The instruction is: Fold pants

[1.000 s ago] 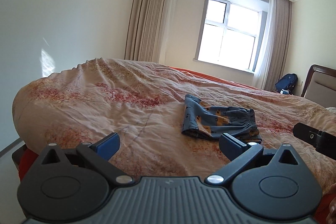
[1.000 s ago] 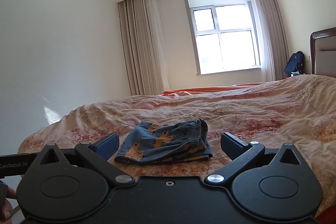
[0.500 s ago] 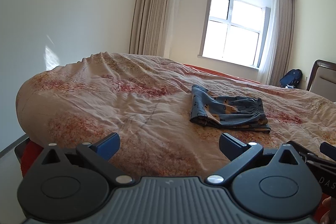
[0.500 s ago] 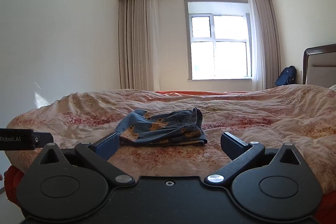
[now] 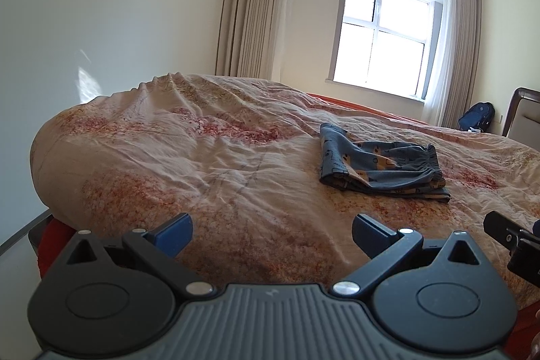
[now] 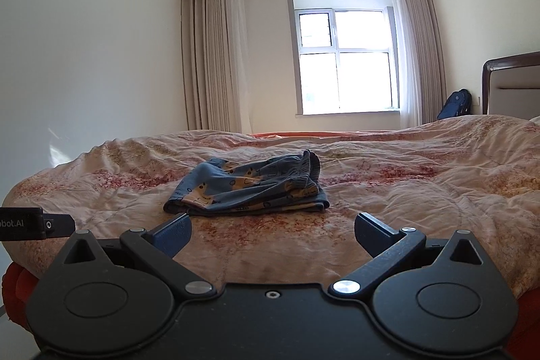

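The blue patterned pants (image 5: 381, 167) lie folded in a compact bundle on the bed quilt (image 5: 202, 164), elastic waistband toward the right. They also show in the right wrist view (image 6: 249, 188), straight ahead. My left gripper (image 5: 271, 233) is open and empty, held back near the bed's front edge, left of the pants. My right gripper (image 6: 273, 233) is open and empty, a short way in front of the pants. Neither touches the cloth.
The floral quilt covers the whole bed. A window (image 6: 344, 63) with curtains is at the back. A headboard (image 6: 509, 86) and a blue backpack (image 6: 455, 102) are at the far right. The other gripper's body (image 5: 513, 242) shows at the right edge.
Both grippers have drawn back from the folded pants and shifted view slightly; the pants lie where they were. Both stay open.
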The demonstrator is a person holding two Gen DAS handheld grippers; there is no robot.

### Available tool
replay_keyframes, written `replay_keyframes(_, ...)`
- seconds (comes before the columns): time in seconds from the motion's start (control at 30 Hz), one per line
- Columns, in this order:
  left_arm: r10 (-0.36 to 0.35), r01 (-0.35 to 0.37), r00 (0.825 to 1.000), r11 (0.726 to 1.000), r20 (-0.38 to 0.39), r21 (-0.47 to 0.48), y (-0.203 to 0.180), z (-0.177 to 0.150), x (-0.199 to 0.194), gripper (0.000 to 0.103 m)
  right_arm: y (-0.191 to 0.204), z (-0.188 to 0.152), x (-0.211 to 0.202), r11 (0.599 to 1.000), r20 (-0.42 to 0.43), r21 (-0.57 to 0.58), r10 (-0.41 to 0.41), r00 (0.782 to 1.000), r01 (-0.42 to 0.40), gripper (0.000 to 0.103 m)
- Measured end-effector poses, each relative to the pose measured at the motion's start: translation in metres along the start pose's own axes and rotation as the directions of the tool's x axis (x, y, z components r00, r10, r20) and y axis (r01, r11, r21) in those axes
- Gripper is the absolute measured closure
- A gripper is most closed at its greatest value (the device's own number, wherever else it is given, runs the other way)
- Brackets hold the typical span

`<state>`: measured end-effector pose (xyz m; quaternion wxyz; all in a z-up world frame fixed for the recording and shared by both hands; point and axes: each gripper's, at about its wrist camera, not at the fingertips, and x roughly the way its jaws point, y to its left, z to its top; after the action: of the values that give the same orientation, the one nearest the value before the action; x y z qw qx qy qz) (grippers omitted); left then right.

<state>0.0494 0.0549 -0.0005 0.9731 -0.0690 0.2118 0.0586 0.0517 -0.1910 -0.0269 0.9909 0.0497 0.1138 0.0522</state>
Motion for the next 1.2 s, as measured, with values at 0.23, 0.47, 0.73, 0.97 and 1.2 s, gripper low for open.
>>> replay_keyframes(0.23, -0.003, 0.003, 1.000, 1.000, 0.006, 0.013, -0.0044, 0.0002, -0.0027, 0.000, -0.0051, 0.0046, -0.0053, 1.000, 0.034, 0.008, -0.012, 0.999, 0.012, 0.000)
replay_keyframes(0.47, -0.004, 0.004, 1.000, 1.000, 0.006, 0.016, -0.0057, 0.0001, -0.0036, 0.000, -0.0064, 0.0060, -0.0075, 1.000, 0.045, 0.011, -0.016, 0.999, 0.016, 0.000)
replay_keyframes(0.73, -0.003, 0.003, 1.000, 1.000, 0.004, 0.015, -0.0055, 0.0003, -0.0031, 0.000, -0.0068, 0.0053, -0.0074, 1.000, 0.042, 0.015, -0.016, 0.999, 0.016, 0.000)
replay_keyframes(0.97, -0.006, 0.006, 1.000, 1.000, 0.006, 0.015, -0.0054, 0.0004, -0.0032, 0.000, -0.0062, 0.0053, -0.0068, 1.000, 0.040, 0.013, -0.014, 0.999, 0.013, 0.000)
replay_keyframes(1.2, -0.013, 0.013, 1.000, 1.000, 0.005, 0.022, -0.0070, 0.0007, -0.0031, 0.000, -0.0056, 0.0049, -0.0073, 1.000, 0.043, 0.011, -0.014, 0.999, 0.013, 0.000)
